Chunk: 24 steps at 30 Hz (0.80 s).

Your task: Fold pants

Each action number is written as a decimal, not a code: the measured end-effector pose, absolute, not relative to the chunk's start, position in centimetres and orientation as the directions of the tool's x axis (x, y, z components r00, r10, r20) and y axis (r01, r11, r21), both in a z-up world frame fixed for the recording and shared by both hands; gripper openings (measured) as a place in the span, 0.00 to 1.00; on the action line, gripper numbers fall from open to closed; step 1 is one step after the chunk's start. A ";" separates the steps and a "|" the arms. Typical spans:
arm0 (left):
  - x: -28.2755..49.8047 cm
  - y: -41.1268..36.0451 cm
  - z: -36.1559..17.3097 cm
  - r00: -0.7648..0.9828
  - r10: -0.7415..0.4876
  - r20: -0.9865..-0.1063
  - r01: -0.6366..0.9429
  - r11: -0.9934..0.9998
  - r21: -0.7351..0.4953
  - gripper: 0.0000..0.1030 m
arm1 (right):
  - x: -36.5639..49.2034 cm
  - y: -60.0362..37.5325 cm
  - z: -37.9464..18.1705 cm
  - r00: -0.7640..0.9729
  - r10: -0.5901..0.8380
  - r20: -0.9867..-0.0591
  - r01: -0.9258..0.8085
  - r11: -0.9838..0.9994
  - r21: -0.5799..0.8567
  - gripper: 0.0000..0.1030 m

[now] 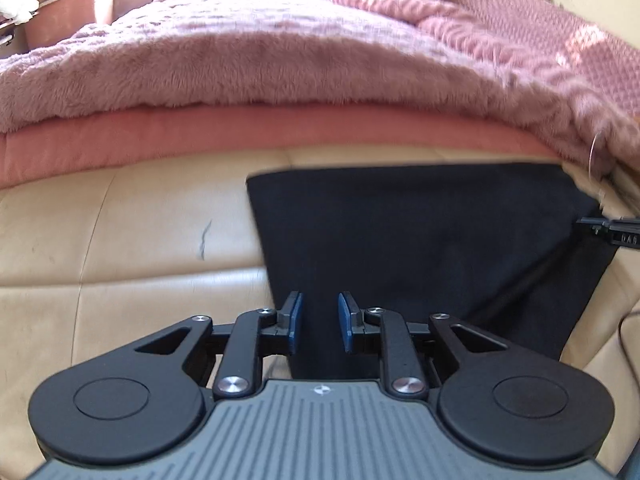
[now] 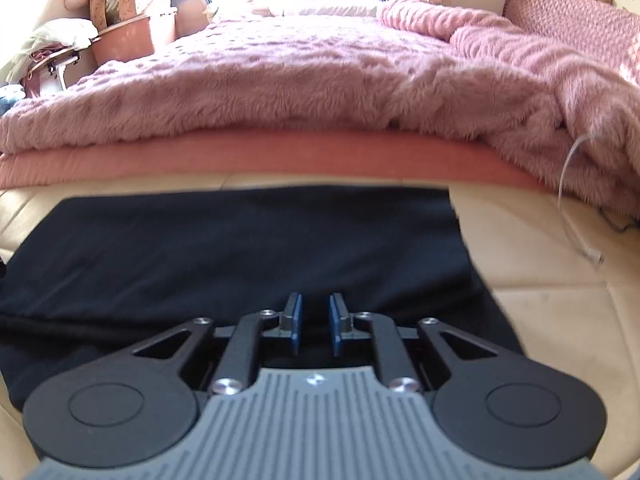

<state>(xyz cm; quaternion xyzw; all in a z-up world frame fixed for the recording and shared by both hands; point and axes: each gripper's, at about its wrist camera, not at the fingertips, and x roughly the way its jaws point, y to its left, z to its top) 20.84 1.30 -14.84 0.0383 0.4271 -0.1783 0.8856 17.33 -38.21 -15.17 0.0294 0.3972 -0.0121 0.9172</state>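
Black pants [image 1: 420, 240] lie flat on a beige leather cushioned surface [image 1: 120, 260], in a folded, roughly rectangular shape. My left gripper [image 1: 319, 320] is open and empty, low over the near left edge of the pants. In the right wrist view the pants [image 2: 240, 248] spread wide across the cushion. My right gripper [image 2: 316, 318] is open with a narrow gap, empty, just above the pants' near edge. Part of the right gripper [image 1: 616, 232] shows at the right edge of the left wrist view.
A bed with a fluffy pink blanket [image 2: 300, 92] and a pink mattress edge [image 1: 200, 136] rises right behind the pants. A white cable [image 2: 572, 208] lies on the cushion at the right. Tubs and bags [image 2: 132, 28] stand at the far left.
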 end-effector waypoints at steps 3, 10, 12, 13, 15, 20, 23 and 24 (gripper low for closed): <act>19.5 1.6 -15.6 0.560 -0.255 -0.788 0.358 0.932 -0.047 0.23 | 16.3 -38.5 -16.7 0.674 -0.001 -0.739 0.064 0.996 0.057 0.08; 16.9 2.7 -14.9 0.528 -0.274 -0.804 0.372 0.926 -0.071 0.23 | 15.8 -38.4 -16.4 0.649 -0.019 -0.760 0.079 0.996 0.043 0.08; 16.4 3.1 -14.5 0.513 -0.279 -0.812 0.376 0.923 -0.081 0.25 | 15.5 -38.0 -15.8 0.636 -0.030 -0.771 0.091 0.995 0.036 0.10; 16.1 3.3 -14.3 0.504 -0.277 -0.818 0.375 0.923 -0.082 0.26 | 15.2 -37.7 -15.4 0.638 -0.029 -0.769 0.092 0.995 0.039 0.10; 15.8 3.5 -14.1 0.471 -0.274 -0.839 0.395 0.915 -0.077 0.33 | 14.3 -37.0 -14.6 0.656 -0.019 -0.754 0.083 0.996 0.046 0.10; 16.0 5.7 -13.1 0.476 -0.356 -0.804 0.311 0.923 -0.225 0.44 | 12.5 -34.4 -13.0 0.694 0.032 -0.719 0.023 0.997 0.067 0.18; 17.7 7.4 -13.3 0.516 -0.415 -0.749 0.156 0.906 -0.394 0.50 | 11.8 -33.1 -13.1 0.700 0.072 -0.710 0.005 0.994 0.105 0.21; 18.6 7.8 -13.9 0.519 -0.439 -0.734 0.105 0.885 -0.455 0.50 | 11.8 -32.6 -13.3 0.697 0.079 -0.712 0.007 0.993 0.117 0.21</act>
